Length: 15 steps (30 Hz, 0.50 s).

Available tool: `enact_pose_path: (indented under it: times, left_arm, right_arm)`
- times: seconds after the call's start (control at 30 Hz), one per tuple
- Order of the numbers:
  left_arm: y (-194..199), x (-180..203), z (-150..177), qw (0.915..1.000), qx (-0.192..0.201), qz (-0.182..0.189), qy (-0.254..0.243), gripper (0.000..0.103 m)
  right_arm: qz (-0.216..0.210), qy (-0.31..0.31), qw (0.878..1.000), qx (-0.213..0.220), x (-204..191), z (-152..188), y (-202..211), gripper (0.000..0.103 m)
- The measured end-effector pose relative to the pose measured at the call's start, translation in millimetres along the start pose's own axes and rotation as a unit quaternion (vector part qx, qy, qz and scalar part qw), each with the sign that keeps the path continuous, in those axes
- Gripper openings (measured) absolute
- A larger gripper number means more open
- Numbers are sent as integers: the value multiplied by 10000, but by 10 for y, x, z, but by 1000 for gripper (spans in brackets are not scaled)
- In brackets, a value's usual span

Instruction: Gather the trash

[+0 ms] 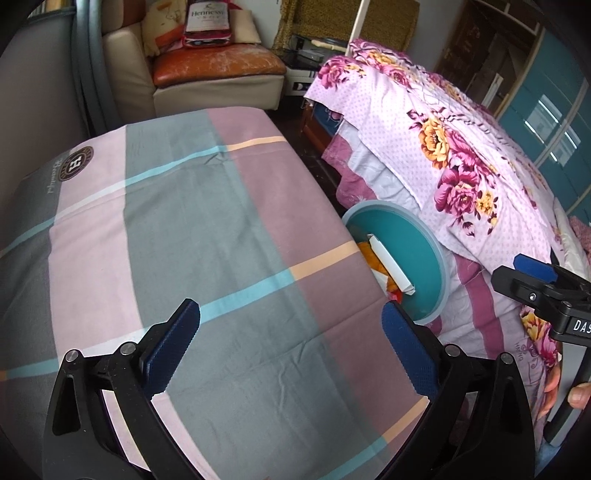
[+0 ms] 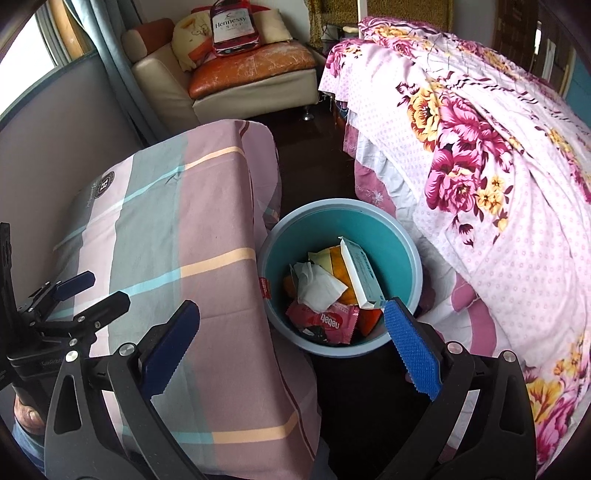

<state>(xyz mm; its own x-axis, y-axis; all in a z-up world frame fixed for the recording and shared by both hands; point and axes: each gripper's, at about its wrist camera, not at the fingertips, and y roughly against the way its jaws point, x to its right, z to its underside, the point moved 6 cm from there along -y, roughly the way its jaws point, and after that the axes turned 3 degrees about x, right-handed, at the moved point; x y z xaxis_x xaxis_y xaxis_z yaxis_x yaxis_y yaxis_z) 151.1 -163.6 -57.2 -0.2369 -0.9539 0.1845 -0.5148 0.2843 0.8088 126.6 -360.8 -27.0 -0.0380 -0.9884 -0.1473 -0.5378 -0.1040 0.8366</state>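
Note:
A blue trash bin (image 2: pixel 399 236) stands on the dark floor between the cloth-covered table and the bed; it also shows in the left wrist view (image 1: pixel 424 251). Inside lie a white carton (image 2: pixel 360 275), a crumpled tissue (image 2: pixel 317 288), a red snack wrapper (image 2: pixel 328 323) and orange scraps. My right gripper (image 2: pixel 291 347) is open and empty, just above the bin's near rim. My left gripper (image 1: pixel 291 347) is open and empty over the table's checked cloth (image 1: pixel 207 221). The left gripper shows at the left edge of the right wrist view (image 2: pixel 85 291), and the right gripper at the right edge of the left wrist view (image 1: pixel 535 273).
A bed with a pink floral cover (image 2: pixel 498 166) is close on the right of the bin. A cream sofa (image 2: pixel 236 74) with cushions and a bottle-shaped pillow (image 2: pixel 234 27) stands at the back. A grey wall (image 2: pixel 48 147) borders the table on the left.

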Motion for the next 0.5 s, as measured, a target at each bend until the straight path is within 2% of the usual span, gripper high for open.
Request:
enact_pose_path:
  times: [0.5]
  left_arm:
    - [238,-56,172,9997,146,-176,-32,99]
  right_arm:
    - [-78,105,9997,188,-98,208,243,96]
